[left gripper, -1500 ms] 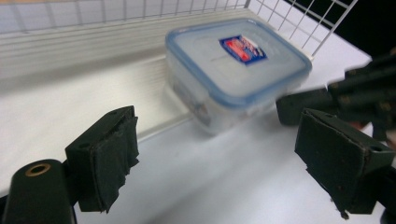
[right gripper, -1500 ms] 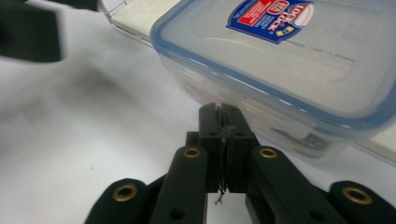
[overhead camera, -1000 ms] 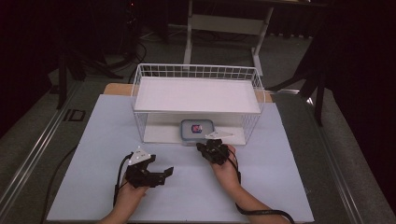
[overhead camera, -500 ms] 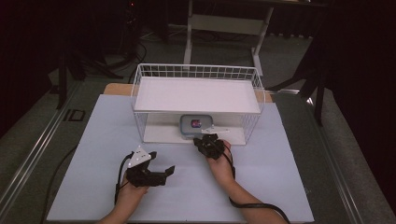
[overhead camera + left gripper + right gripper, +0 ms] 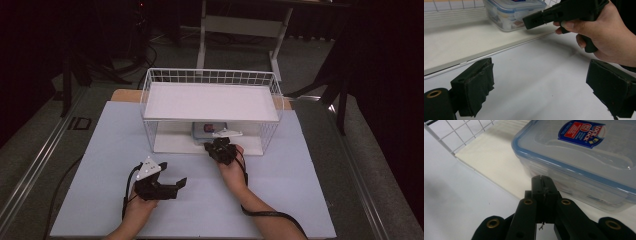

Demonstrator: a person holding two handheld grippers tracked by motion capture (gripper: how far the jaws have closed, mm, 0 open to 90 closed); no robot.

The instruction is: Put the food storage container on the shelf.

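Observation:
A clear plastic box with a blue-edged lid (image 5: 208, 129) (image 5: 584, 157) (image 5: 511, 13) stands on the lower board of a white wire rack (image 5: 147, 95), under its shelf. My right gripper (image 5: 215, 144) (image 5: 541, 182) (image 5: 532, 21) is shut on nothing and points at the box's near wall from very close; I cannot tell whether it touches. My left gripper (image 5: 172, 174) (image 5: 541, 87) rests low over the table, to the near left of the rack. Its jaws have just been opening and stand wide, with nothing between the pads (image 5: 474, 85).
The rack's white shelf (image 5: 210, 100) roofs over the box, leaving a low opening at the front. The lower board (image 5: 170, 142) has a raised edge toward me. A pale mat (image 5: 300, 190) covers the table. A metal stand (image 5: 240, 25) is behind the table.
My right gripper has moved forward and a little left, up to the box under the shelf. The left hand has stayed where it was.

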